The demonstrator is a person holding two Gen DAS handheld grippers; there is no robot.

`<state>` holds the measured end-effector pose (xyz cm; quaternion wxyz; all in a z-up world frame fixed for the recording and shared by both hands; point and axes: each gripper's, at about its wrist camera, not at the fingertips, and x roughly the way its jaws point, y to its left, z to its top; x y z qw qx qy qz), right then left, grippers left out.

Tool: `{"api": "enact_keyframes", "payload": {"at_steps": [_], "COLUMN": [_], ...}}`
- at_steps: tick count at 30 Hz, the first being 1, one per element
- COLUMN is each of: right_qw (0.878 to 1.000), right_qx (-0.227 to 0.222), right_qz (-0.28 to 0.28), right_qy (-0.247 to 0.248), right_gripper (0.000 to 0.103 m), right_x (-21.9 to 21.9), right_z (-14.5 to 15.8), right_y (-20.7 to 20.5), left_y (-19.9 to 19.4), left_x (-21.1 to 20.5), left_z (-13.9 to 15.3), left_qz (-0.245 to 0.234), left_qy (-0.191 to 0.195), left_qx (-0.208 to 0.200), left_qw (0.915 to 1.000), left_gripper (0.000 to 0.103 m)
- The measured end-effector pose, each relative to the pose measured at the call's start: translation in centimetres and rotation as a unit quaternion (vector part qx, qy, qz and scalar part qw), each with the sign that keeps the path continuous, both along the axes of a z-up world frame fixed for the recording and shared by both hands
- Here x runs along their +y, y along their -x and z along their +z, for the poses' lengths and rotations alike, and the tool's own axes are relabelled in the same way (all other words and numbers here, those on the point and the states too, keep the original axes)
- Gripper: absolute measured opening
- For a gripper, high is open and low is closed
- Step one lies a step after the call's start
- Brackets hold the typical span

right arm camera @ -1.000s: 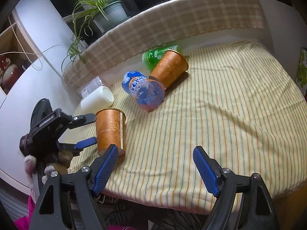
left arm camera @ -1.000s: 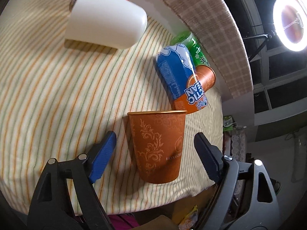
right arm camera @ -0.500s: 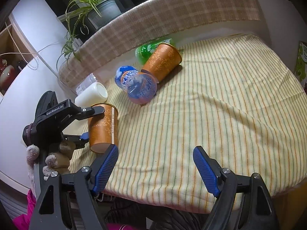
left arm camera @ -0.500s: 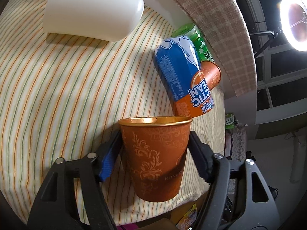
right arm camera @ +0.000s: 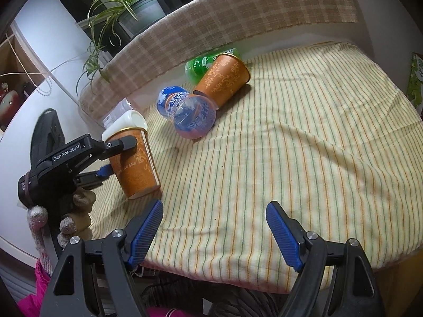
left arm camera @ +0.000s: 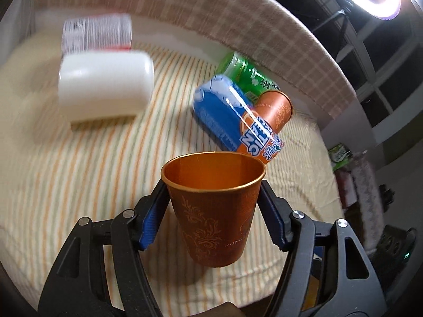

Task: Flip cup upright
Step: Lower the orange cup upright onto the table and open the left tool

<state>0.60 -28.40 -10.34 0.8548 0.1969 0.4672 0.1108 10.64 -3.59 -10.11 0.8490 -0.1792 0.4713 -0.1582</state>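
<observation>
**A:** so what's different from a second ago? Big picture first: the striped cloth (right arm camera: 304, 137) on the counter looks the same, with the same junk at the back: white cup (left arm camera: 105, 84) on its side, blue bottle (right arm camera: 189, 113), green bottle (right arm camera: 203, 63), and a second orange cup (right arm camera: 224, 79) lying down against them.

**B:** yeah, none of that moves. The change is all on the left side. A second ago the left claw (left arm camera: 214, 211) sits wide with the near orange cup (left arm camera: 215, 211) just standing between its pads. Now it's closed in and both blue pads press the cup's sides just under the rim.

**A:** and the cup's mouth faces up, you can see right down inside it. From the right camera the cup (right arm camera: 133, 163) looks a bit tilted, base near the cloth edge. Can't tell if the base is touching or just off it.

**B:** the left view is blurry at the back too, so I'd guess the claw is swinging right now.

**A:** right claw (right arm camera: 214, 227)?

**B:** wide, nothing in it, hanging over the near edge of the counter.

**A:** so I'd say this cup is basically upright already, just needs setting down flat. The other orange cup still needs flipping.
</observation>
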Motion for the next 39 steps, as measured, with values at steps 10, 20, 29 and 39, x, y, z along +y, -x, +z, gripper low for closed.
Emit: {"api": "enact_keyframes", "payload": {"at_steps": [10,20,29,39], "right_qw": [1.000,1.000,1.000,1.000], "right_qx": [0.006,0.004,-0.002,-0.004], "right_qz": [0.000,-0.001,0.002,0.007], "right_qy": [-0.003,0.000,0.007,0.012], "right_gripper": [0.082,0.082,0.082,0.082], "right_x": [0.1,0.0,0.4,0.9], "right_z": [0.0,0.1,0.6,0.8], "right_y": [-0.1,0.0,0.0,-0.1], "left_y": [1.1,2.0,2.6,3.0], "left_x": [-2.0,-3.3,-3.6,-3.3], "left_z": [1.5,1.3,1.1,0.6], "left_qz": [-0.017,-0.035,-0.051,-0.068], "left_qy": [-0.098,-0.142,-0.149,-0.131], "left_qx": [-0.081,-0.102,-0.104,-0.090], "left_qw": [0.9917,0.9839,0.9820,0.9850], "left_gripper": [0.068,0.068,0.068,0.077]}}
